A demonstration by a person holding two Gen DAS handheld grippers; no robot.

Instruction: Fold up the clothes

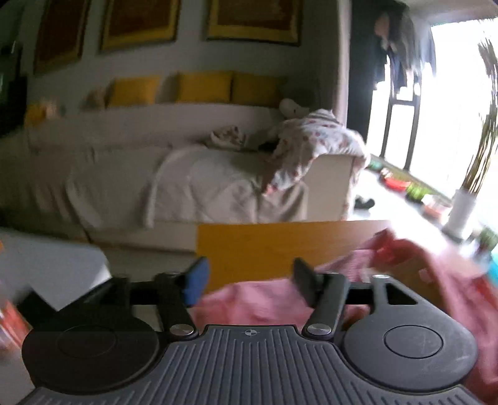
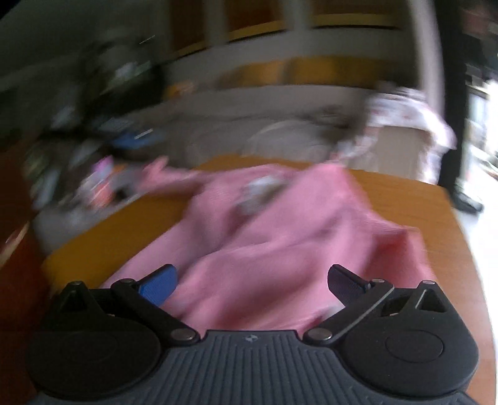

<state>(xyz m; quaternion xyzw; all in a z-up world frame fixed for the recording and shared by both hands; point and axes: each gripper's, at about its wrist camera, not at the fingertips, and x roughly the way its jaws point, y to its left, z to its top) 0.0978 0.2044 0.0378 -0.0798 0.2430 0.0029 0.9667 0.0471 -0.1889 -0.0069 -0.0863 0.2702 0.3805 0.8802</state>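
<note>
Pink garment (image 2: 267, 236) lies crumpled across the wooden counter (image 2: 435, 224). Left gripper (image 1: 249, 277) jaws apart, nothing pinched, cloth just below. Right gripper (image 2: 252, 286) jaws wide, hovering over the garment, not gripping. Sofa (image 1: 124, 174) behind.

Beyond the wooden desk (image 1: 274, 246) we see a pale sofa (image 1: 124, 174) draped with a cream throw (image 1: 205, 187), three yellow cushions (image 1: 202, 87) lined along its back. A white flower-print cloth (image 1: 311, 140) hangs over its armrest. Framed pictures (image 1: 252, 18) hang on the wall above. By the bright window (image 1: 460, 93) stands a white vase (image 1: 460, 212) of dried stems, with dark clothes (image 1: 401, 56) hanging near it
</note>
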